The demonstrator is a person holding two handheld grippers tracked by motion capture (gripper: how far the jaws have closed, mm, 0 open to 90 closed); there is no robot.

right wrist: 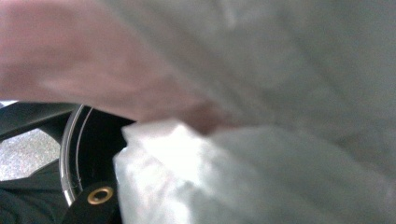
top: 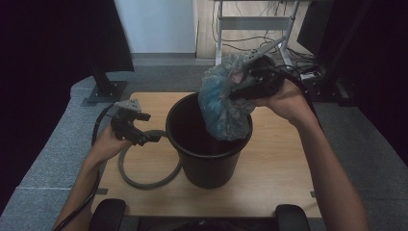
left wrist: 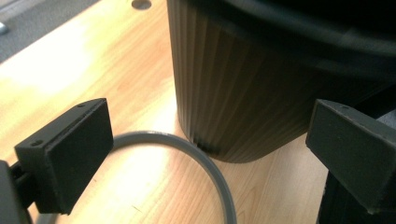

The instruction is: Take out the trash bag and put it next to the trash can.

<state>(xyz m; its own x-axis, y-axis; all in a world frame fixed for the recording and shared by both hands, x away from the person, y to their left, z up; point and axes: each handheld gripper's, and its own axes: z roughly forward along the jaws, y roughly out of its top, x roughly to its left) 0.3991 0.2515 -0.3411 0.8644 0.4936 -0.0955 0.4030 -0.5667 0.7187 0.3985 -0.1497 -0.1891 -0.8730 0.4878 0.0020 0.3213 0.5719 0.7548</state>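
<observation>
Grey carpet surrounds a pale wooden worktop (top: pixel 269 163) in the high view, where a black bin (top: pixel 208 159) stands with a grey ring (top: pixel 144 183) lying against its foot. Above the bin's mouth, the right gripper (top: pixel 243 91) is clamped on a bluish plastic bag (top: pixel 222 103), its lower end hanging inside the rim. The left gripper (top: pixel 144 137) hovers beside the bin.

Its own view shows the pads wide apart, nothing between them, facing the ribbed bin wall (left wrist: pixel 233 93) and the ring (left wrist: pixel 196 154).

From the right gripper view, crumpled bag film (right wrist: pixel 261 154) crowds the lens.

Judged step: lifting the bag out; next, the left gripper should probably steady the bin. No readable writing.
</observation>
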